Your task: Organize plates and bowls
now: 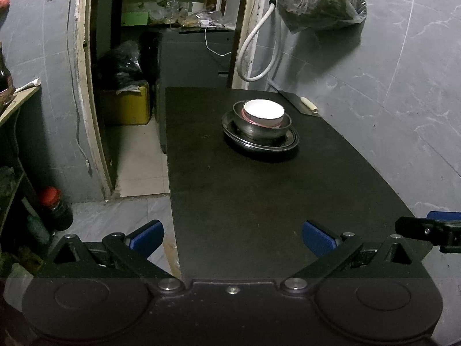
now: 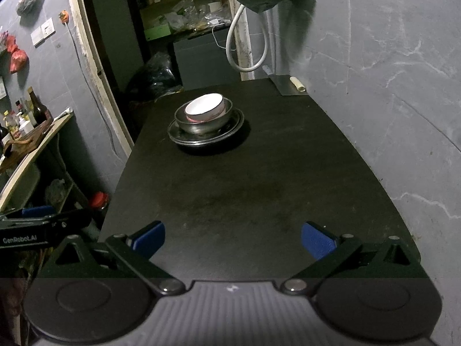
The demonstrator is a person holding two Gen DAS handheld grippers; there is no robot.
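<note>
A white bowl [image 1: 263, 112] with a pink band sits inside a steel bowl [image 1: 259, 129], which rests on stacked steel plates [image 1: 288, 141] on the black table [image 1: 245, 201]. The right wrist view shows the same stack: white bowl [image 2: 205, 106], steel bowl [image 2: 201, 124], plates [image 2: 233, 128]. My left gripper [image 1: 232, 238] is open at the table's near left edge, far from the stack, nothing between its blue pads. My right gripper [image 2: 233, 238] is open over the near end of the table [image 2: 245, 196], also holding nothing.
A cleaver [image 1: 299, 103] with a pale handle lies at the table's far right corner by the tiled wall. A white hose [image 1: 256, 54] and a hanging plastic bag [image 1: 319, 3] are above it. To the left are a doorway, a yellow box [image 1: 126, 106] and a red-capped bottle [image 1: 54, 207] on the floor.
</note>
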